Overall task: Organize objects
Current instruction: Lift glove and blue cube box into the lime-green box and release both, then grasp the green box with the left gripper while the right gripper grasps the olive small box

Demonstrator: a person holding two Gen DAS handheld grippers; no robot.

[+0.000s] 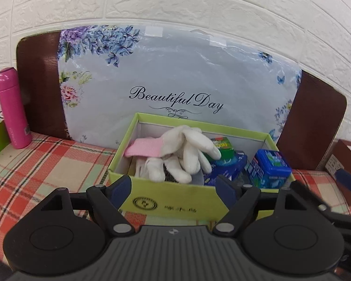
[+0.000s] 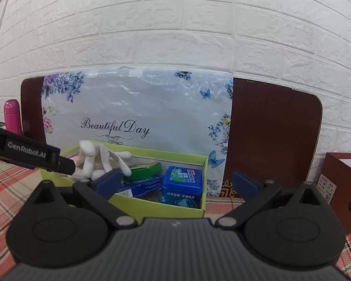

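Left wrist view: low, close before the green box (image 1: 175, 201), facing the wall (image 1: 175, 0). Right wrist view: further right, slightly back, same heading. Shared: box (image 2: 156, 207), floral board (image 2: 140, 107), pink bottle (image 2: 11, 117) (both left edge).

green box (image 1: 175, 201): open, on cloth | white gloves (image 1: 187, 149): inside left | blue tin (image 1: 269, 168): inside right

A home – plaid tablecloth (image 1: 46, 164), white brick-pattern wall (image 2: 175, 23), floral "Beautiful Day" package (image 1: 175, 82).
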